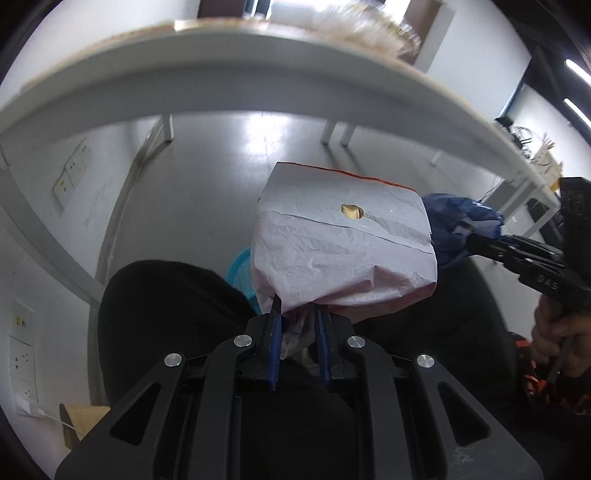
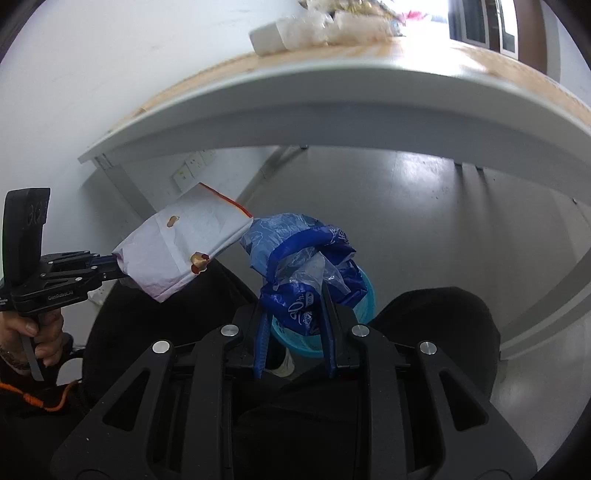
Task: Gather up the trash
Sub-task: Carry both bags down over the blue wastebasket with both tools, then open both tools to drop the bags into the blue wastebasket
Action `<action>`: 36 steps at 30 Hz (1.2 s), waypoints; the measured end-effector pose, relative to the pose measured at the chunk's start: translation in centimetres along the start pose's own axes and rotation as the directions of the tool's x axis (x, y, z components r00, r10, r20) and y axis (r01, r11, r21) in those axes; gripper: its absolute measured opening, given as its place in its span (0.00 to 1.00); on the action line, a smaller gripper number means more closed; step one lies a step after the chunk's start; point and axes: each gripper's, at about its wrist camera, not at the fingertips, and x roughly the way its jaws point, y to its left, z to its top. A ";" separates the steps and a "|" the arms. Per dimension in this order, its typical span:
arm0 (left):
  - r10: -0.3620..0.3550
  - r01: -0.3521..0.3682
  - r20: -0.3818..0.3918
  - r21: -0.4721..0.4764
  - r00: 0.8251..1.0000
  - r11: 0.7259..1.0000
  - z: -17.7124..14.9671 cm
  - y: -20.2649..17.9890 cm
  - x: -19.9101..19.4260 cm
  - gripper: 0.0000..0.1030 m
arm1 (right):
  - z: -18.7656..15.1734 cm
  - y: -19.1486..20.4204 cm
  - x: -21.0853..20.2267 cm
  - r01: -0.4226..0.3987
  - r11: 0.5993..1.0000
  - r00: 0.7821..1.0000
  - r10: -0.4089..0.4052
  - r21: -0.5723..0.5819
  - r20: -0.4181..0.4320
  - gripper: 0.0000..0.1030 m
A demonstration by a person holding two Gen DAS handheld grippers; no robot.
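Already I have two pieces of trash off the table and in the air, so the picking-up part looks done for these; dropping them is what I judge remains. The white paper bag (image 1: 343, 251) is crumpled, with a red strip along its far edge and a small hole showing something golden; my left gripper (image 1: 298, 325) is pinched on its bunched lower end. Just beside it, nearly touching at the corner, hangs the blue plastic bag (image 2: 303, 266), wadded and glossy with white print, clamped between the fingers of my right gripper (image 2: 295, 332). Both hang below the front edge of the table (image 2: 332, 110), over my dark-trousered knees. Under the blue bag, between the knees, I see the rim of a turquoise bin (image 2: 365, 295) on the floor; nothing shows whether anything lies in it. Up on the table, near its far edge, blurred pale wrappers (image 2: 314, 26) sit in a heap, so I reckon more collecting is left after this drop.
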 end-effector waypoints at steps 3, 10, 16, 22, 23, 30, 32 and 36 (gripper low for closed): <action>0.002 -0.003 -0.036 -0.016 0.999 1.000 0.6 0.7 1.8 0.15 | 0.0 -0.5 1.9 0.003 1.000 0.999 -0.003 0.022 -0.035 0.22; 0.064 -0.071 -0.120 -0.059 0.991 0.996 1.8 2.2 6.3 0.15 | 0.1 -1.4 6.4 0.007 0.998 0.994 0.000 0.058 -0.112 0.22; 0.103 -0.117 -0.167 -0.071 0.981 0.991 3.4 2.8 10.2 0.15 | -0.1 -2.3 10.2 0.038 0.996 0.986 -0.024 0.078 -0.166 0.22; 0.145 -0.173 -0.242 -0.099 0.960 0.980 4.3 2.7 14.0 0.15 | 1.1 -1.8 13.3 0.067 0.994 0.973 -0.046 0.089 -0.226 0.22; 0.143 -0.176 -0.258 -0.108 0.955 0.979 4.5 2.9 14.5 0.15 | 1.3 -1.7 13.8 0.069 0.994 0.972 -0.047 0.090 -0.231 0.22; 0.178 -0.229 -0.375 -0.096 0.910 0.969 4.6 3.1 19.5 0.15 | 1.5 -2.2 17.7 0.080 0.989 0.950 -0.037 0.127 -0.310 0.22; 0.171 -0.237 -0.414 -0.112 0.894 0.965 4.6 3.4 21.1 0.15 | 1.8 -2.4 19.1 0.101 0.987 0.944 -0.056 0.122 -0.326 0.22; 0.181 -0.244 -0.440 -0.092 0.880 0.965 4.6 3.4 22.8 0.15 | 2.5 -3.2 22.0 0.116 0.984 0.926 -0.059 0.132 -0.373 0.22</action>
